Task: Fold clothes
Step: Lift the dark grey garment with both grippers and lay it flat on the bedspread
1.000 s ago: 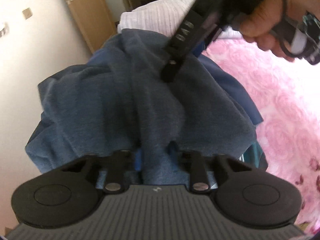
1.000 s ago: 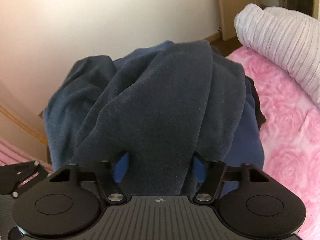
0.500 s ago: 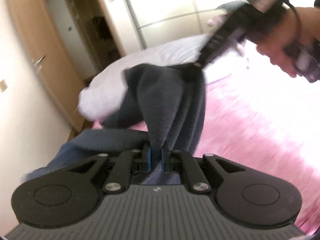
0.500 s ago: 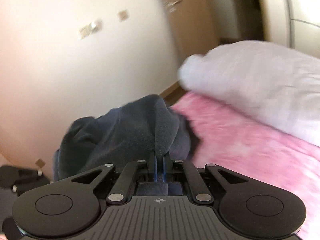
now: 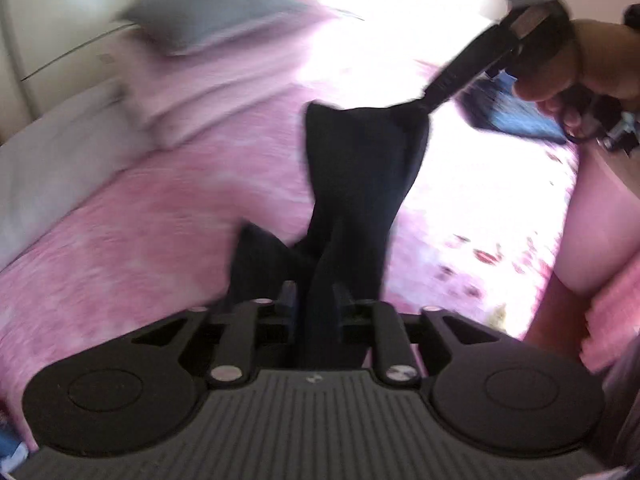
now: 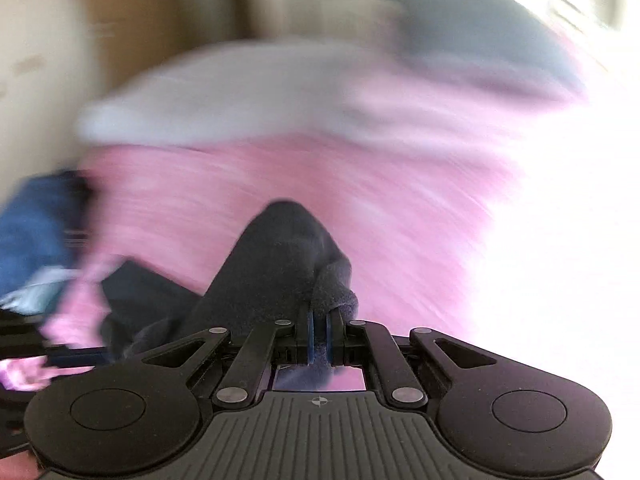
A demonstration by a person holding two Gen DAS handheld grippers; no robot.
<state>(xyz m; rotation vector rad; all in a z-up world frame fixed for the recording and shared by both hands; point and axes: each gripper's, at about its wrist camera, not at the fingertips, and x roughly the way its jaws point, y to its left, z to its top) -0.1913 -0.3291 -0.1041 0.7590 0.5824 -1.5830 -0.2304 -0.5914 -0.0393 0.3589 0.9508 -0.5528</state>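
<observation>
Both grippers now hang over the pink bedspread, while one second ago they were at the pile of clothes by the wall. In the left wrist view, the left gripper has the dark navy garment between its fingers. Its jaws have just been opening a little, from a tight pinch half a second ago to a narrow gap now, and the cloth fills this gap; it looks to be gripped, though the blur makes it hard to be sure. From there the garment rises as a stretched band to the right gripper, seen at the upper right in a person's hand. That gripper pinches the far corner of the cloth.

In the right wrist view, the blue pads of the right gripper are almost closed together, with a thin fold of the same fabric pressed between them. One second ago these jaws stood apart around a thick heap of the cloth. The garment bunches just in front of the fingers and falls to the left.

A white pillow and a grey pillow lie at the far end of the bed. Other blue clothes show at the left edge. Everything behind is smeared by motion blur.
</observation>
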